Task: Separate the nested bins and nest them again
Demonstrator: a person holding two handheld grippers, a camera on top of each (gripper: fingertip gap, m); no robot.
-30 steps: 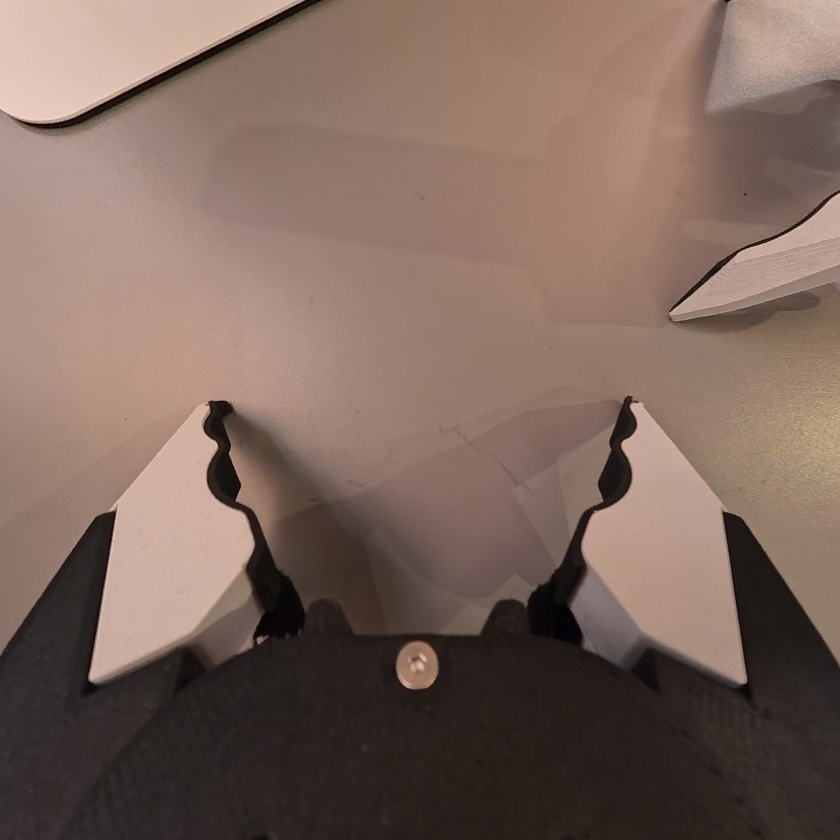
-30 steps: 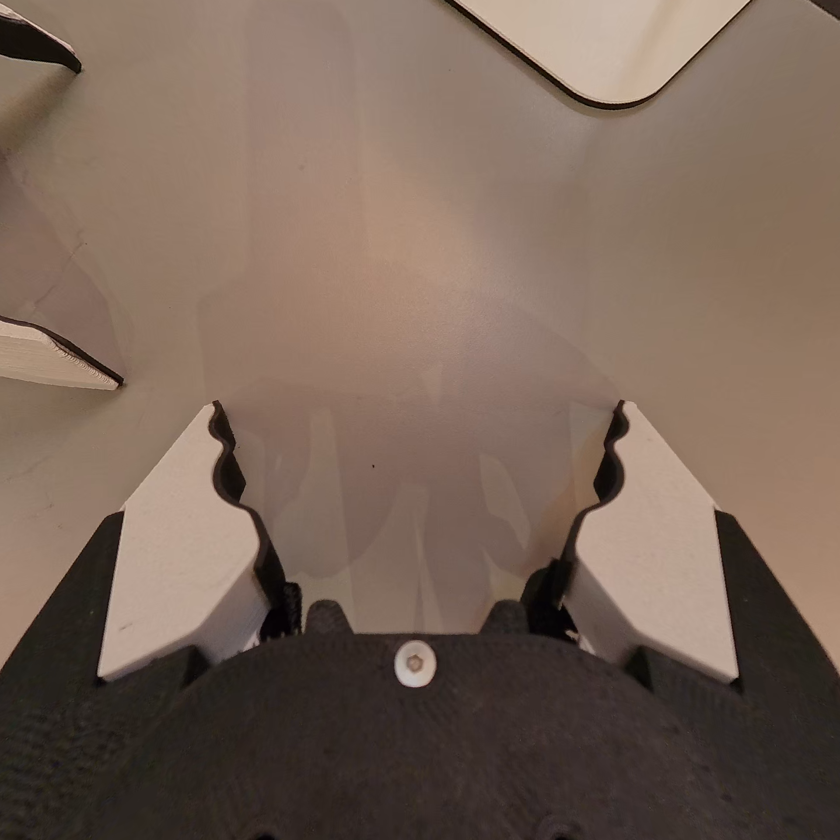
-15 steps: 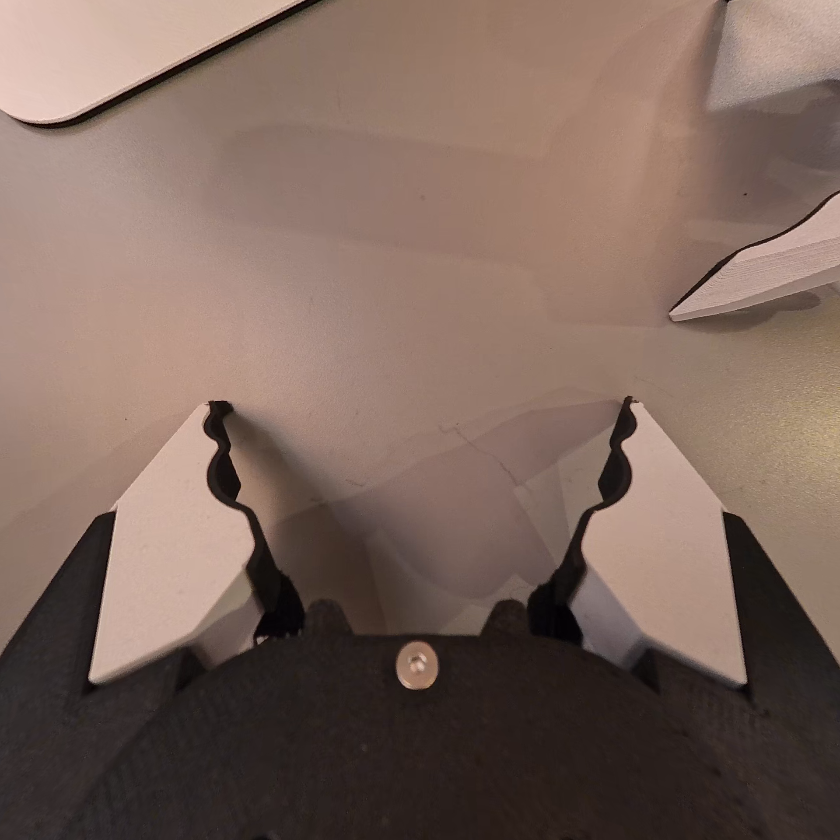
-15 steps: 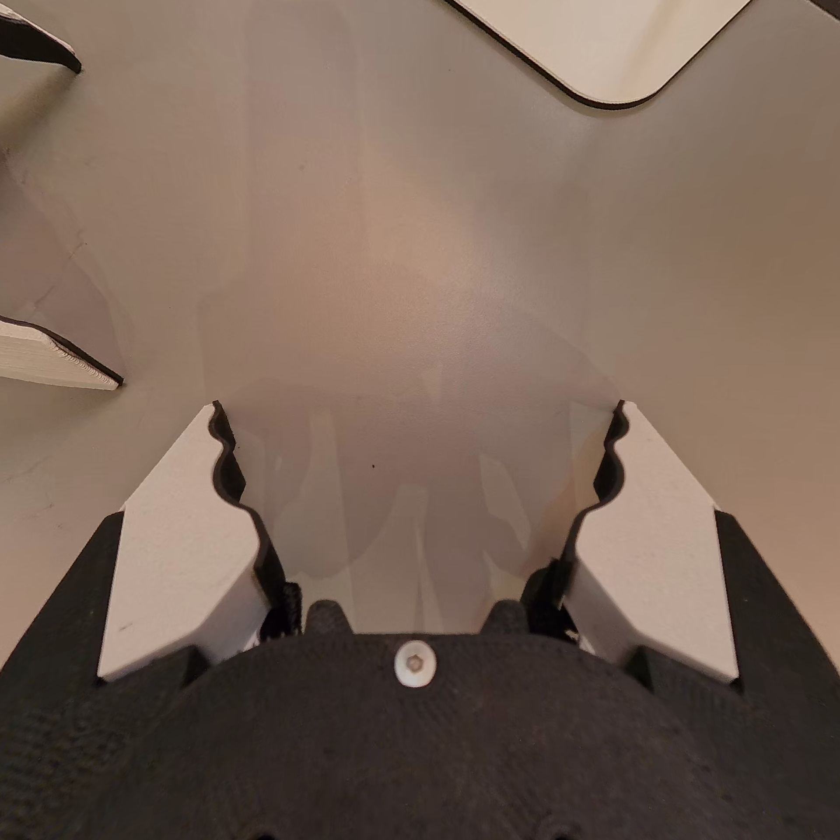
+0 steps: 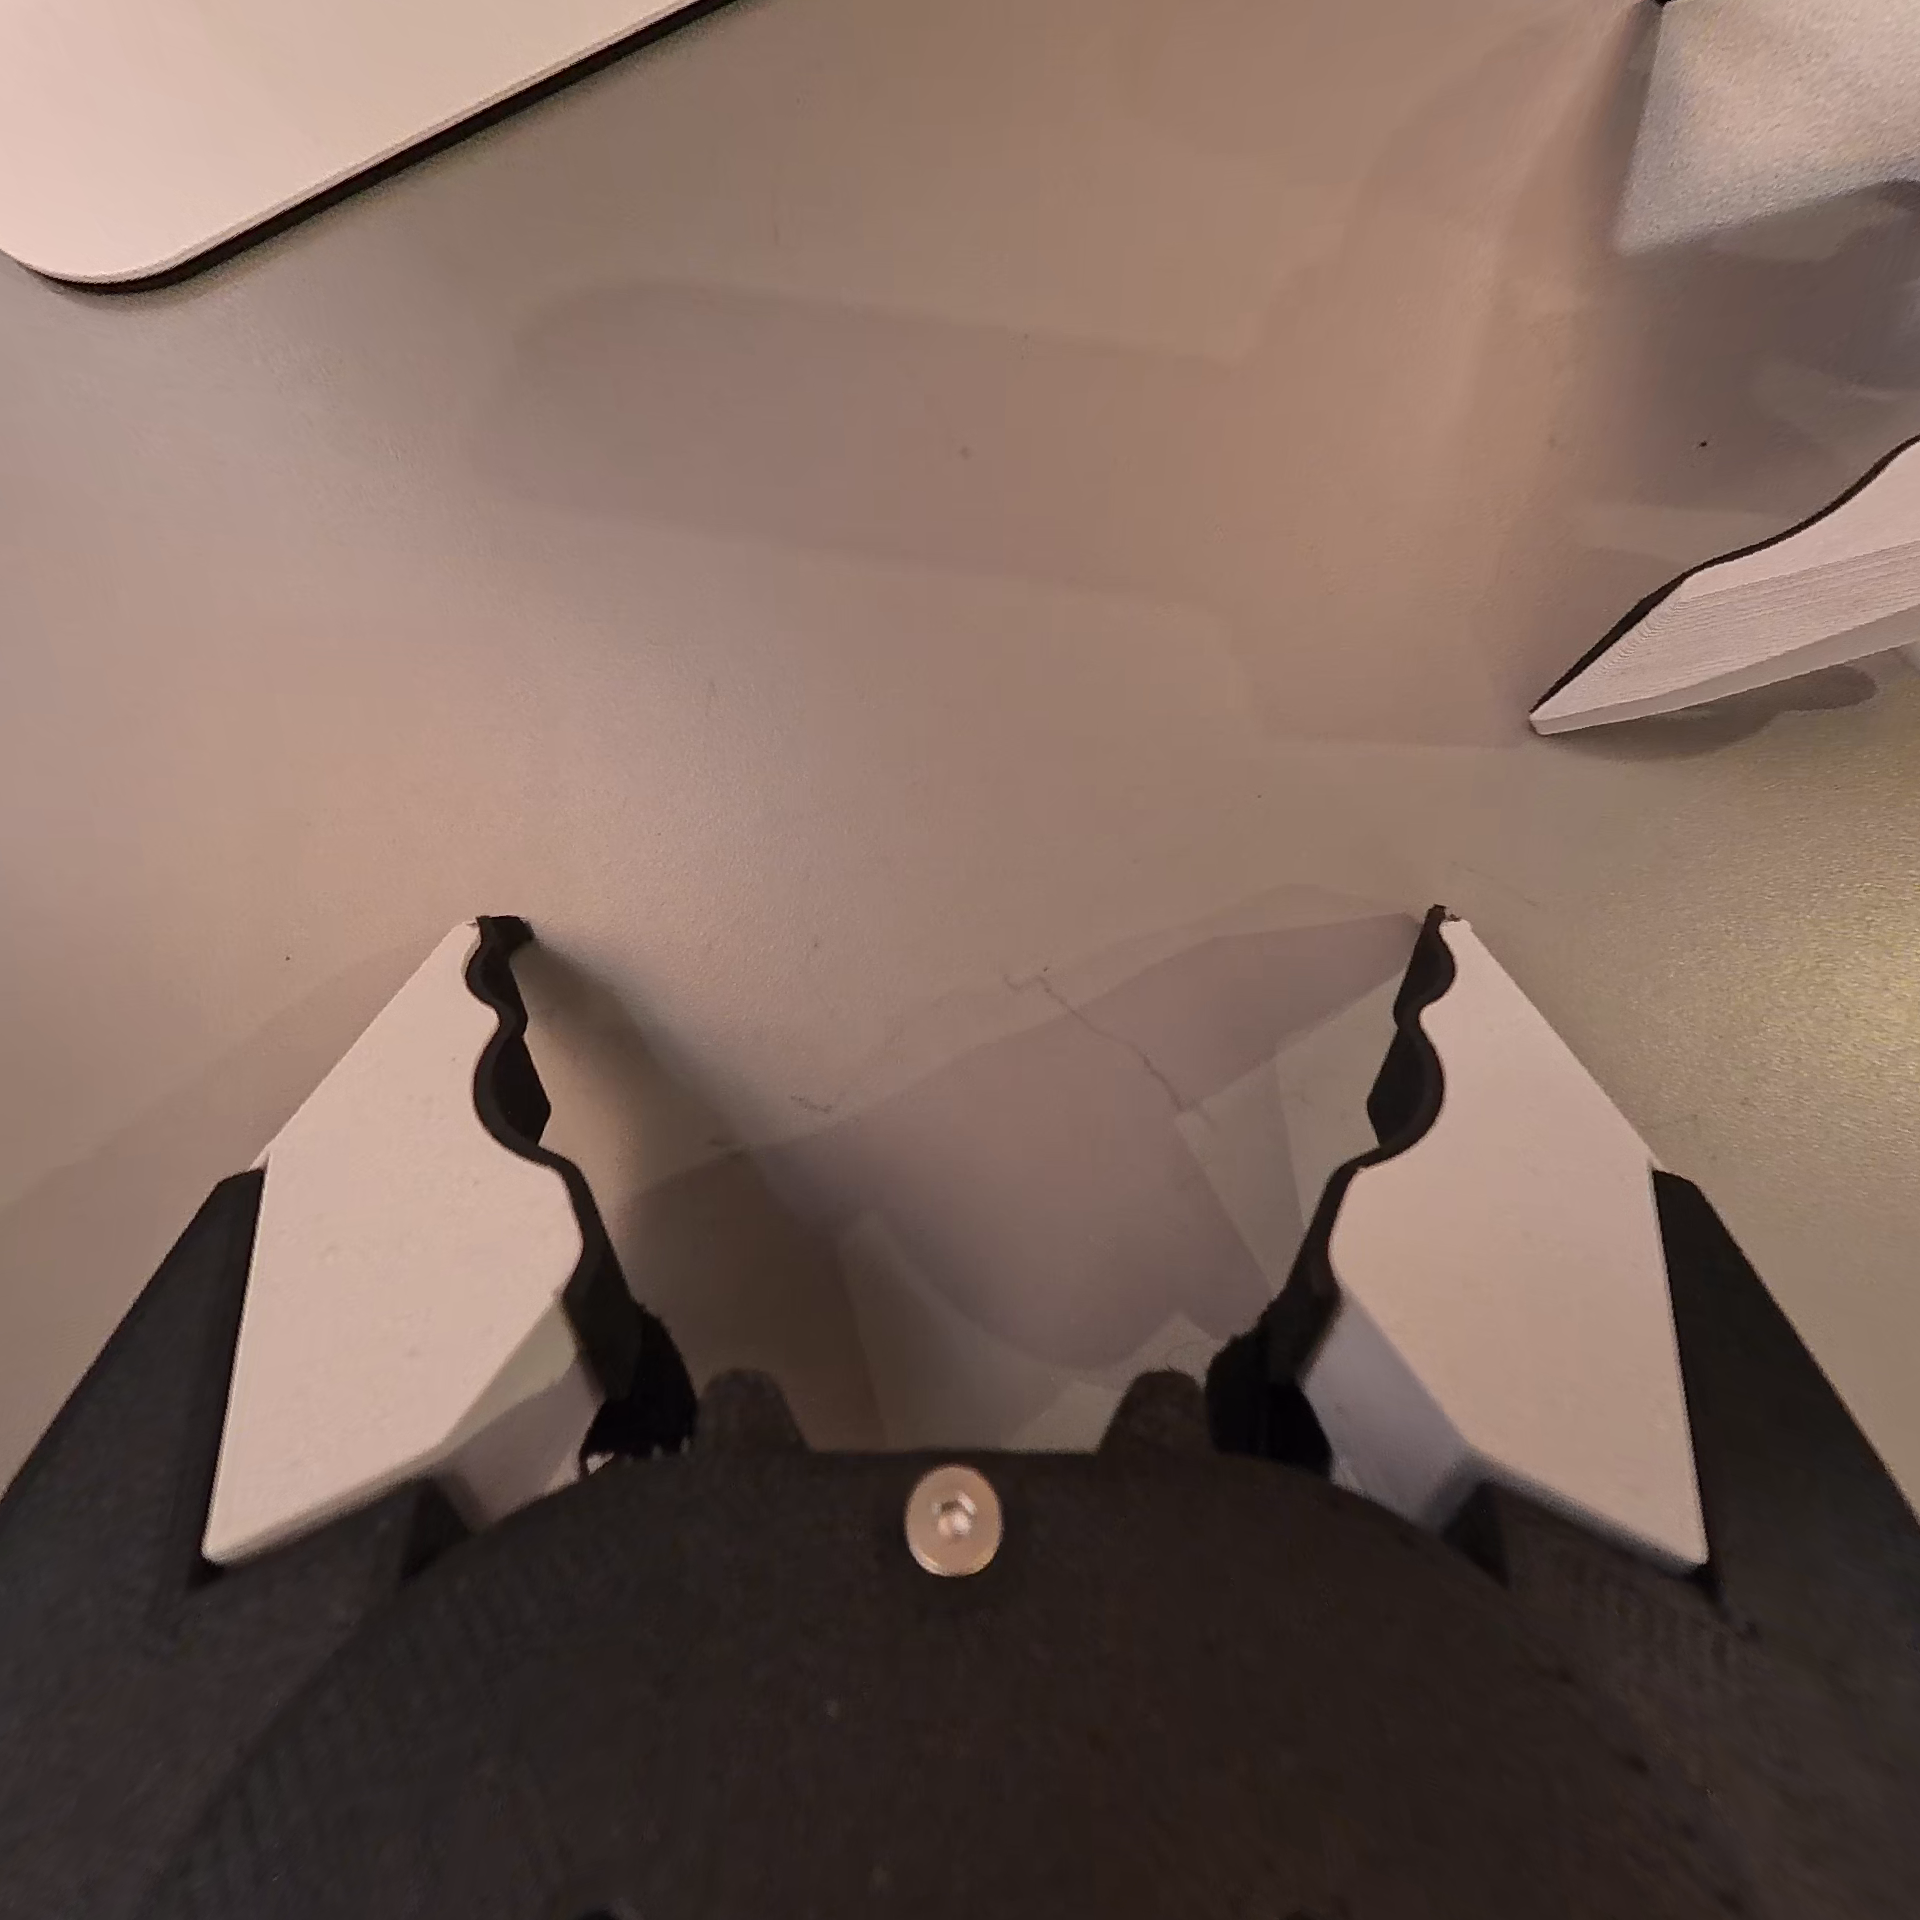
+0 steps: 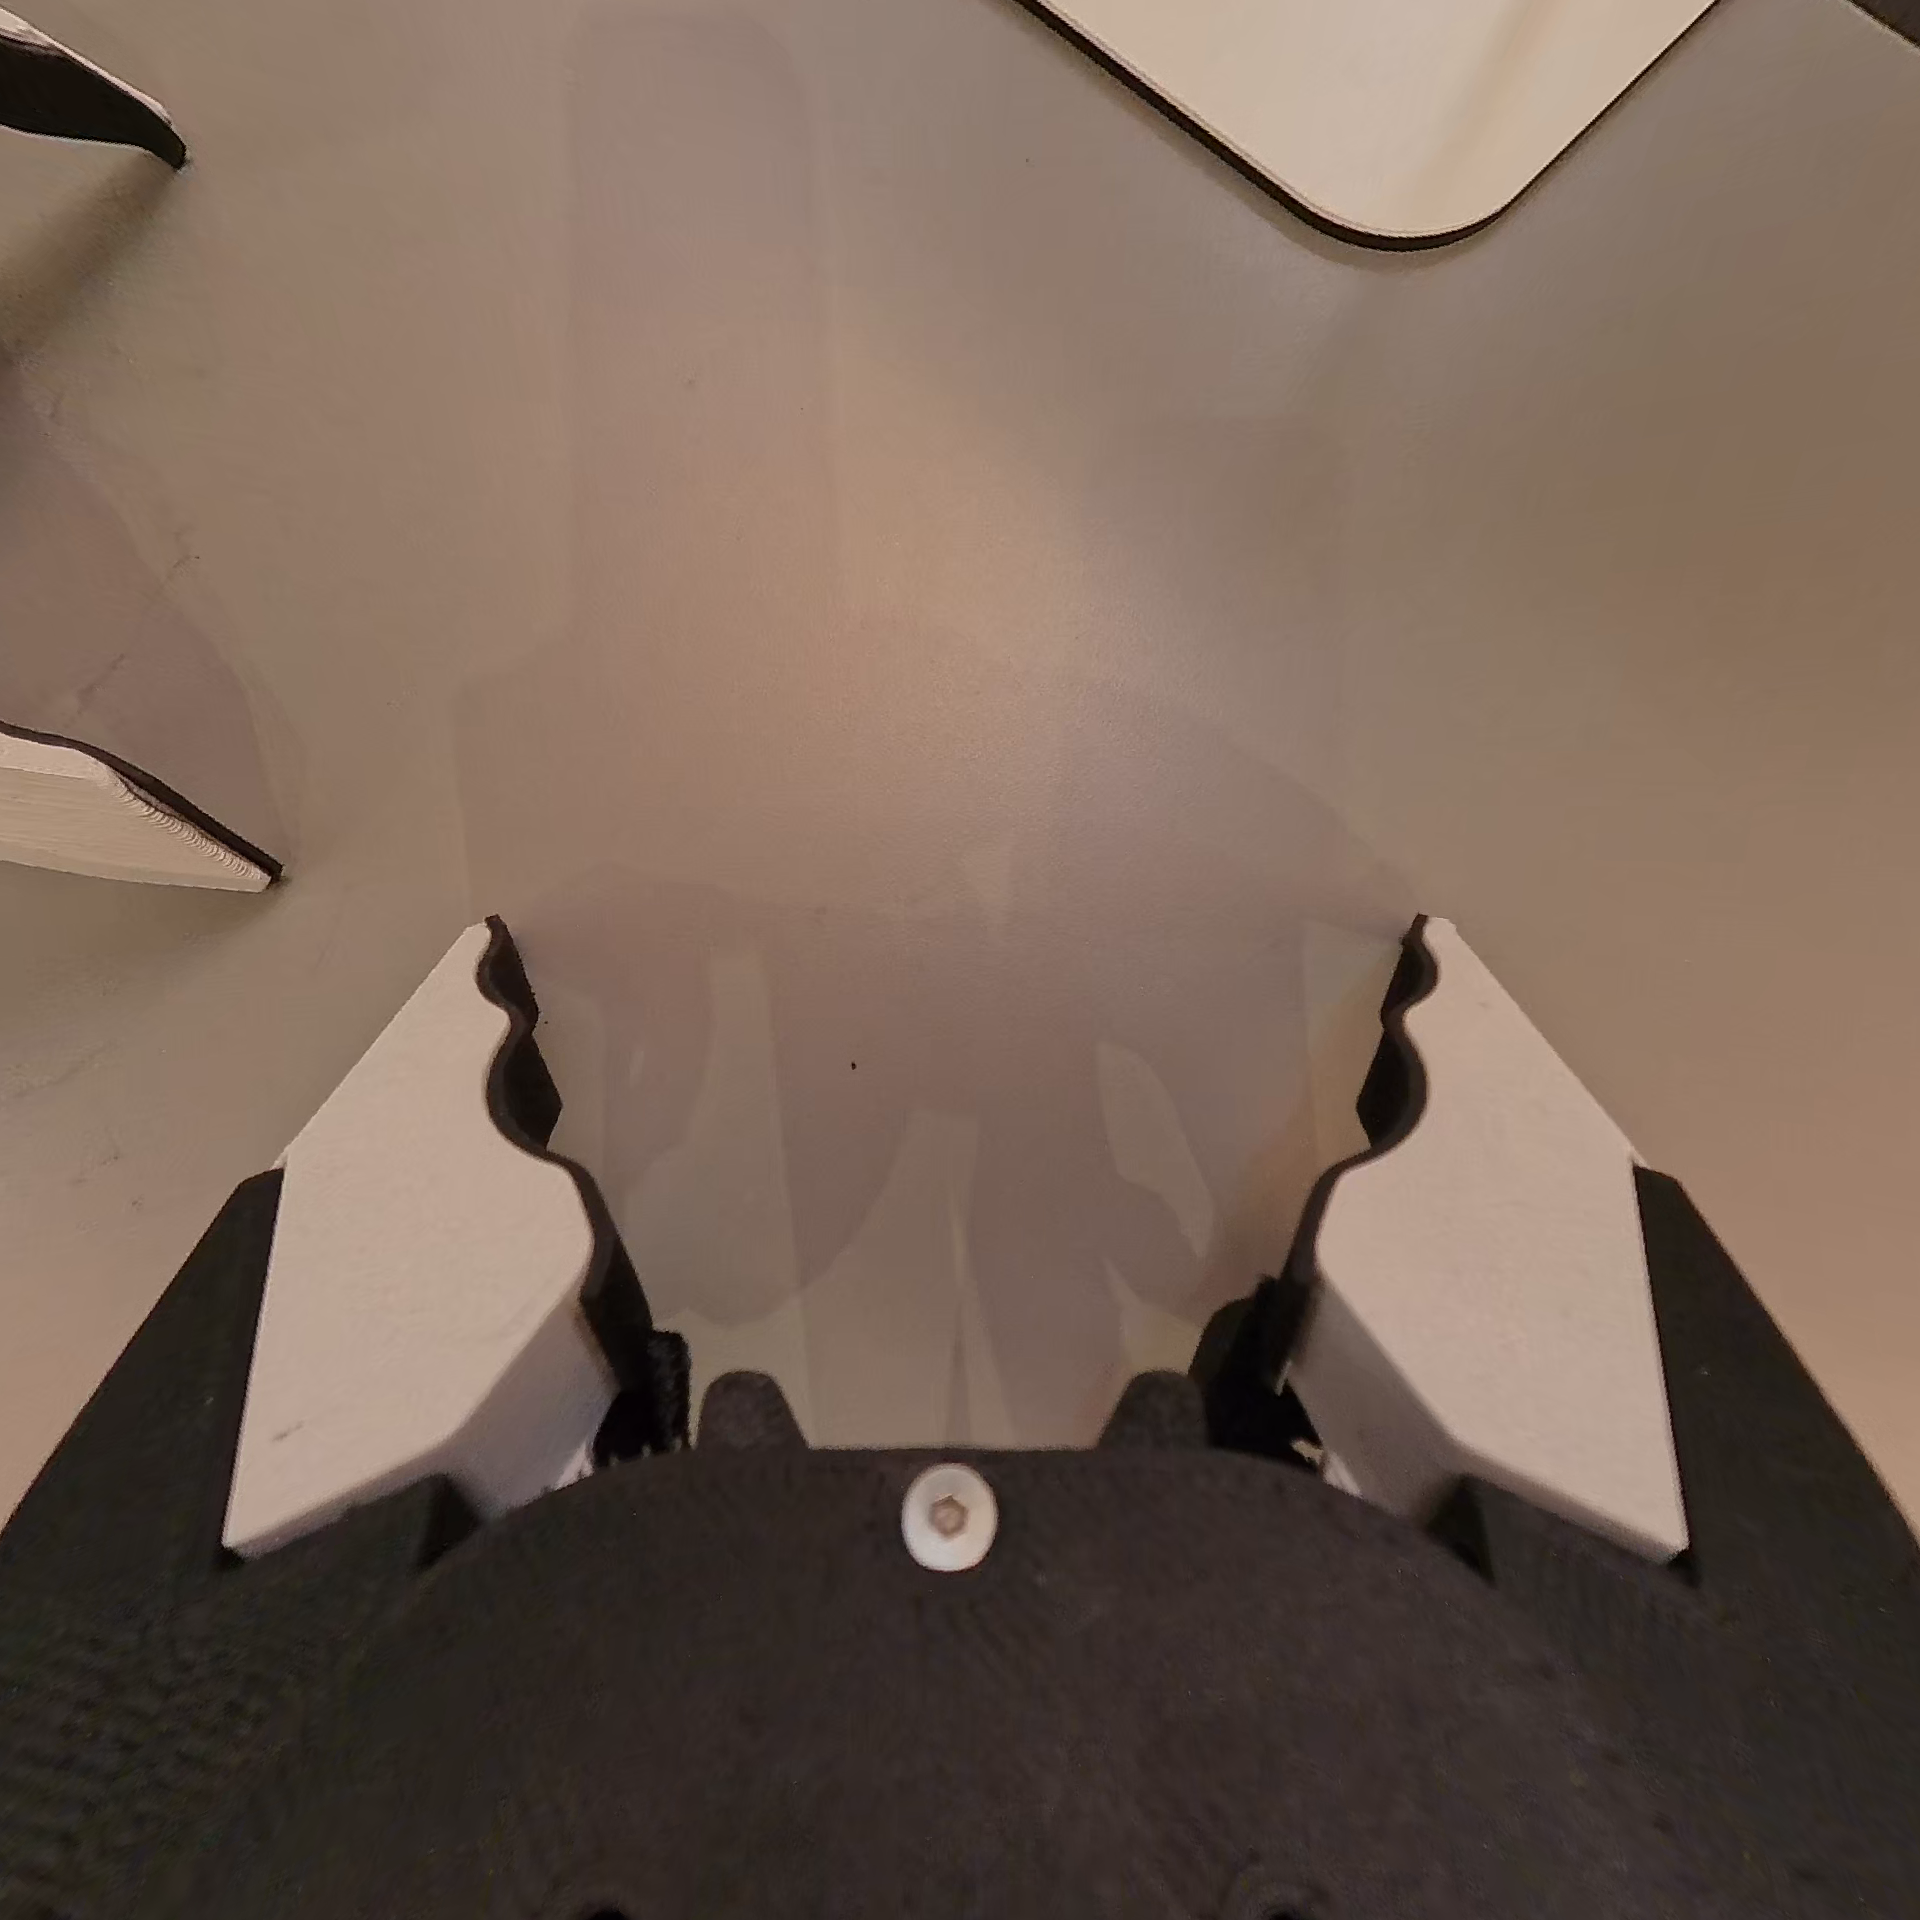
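No bins show in either view. My left gripper (image 5: 966,920) is open and empty, its white fingers spread wide just above the grey tabletop (image 5: 831,623). My right gripper (image 6: 956,920) is also open and empty over the same tabletop (image 6: 935,520). In the left wrist view a white fingertip of the right gripper (image 5: 1745,634) shows at the right edge. In the right wrist view a white fingertip of the left gripper (image 6: 135,831) shows at the left edge.
A white flat board with a dark rim and a rounded corner lies at the top left of the left wrist view (image 5: 260,114) and at the top right of the right wrist view (image 6: 1382,104).
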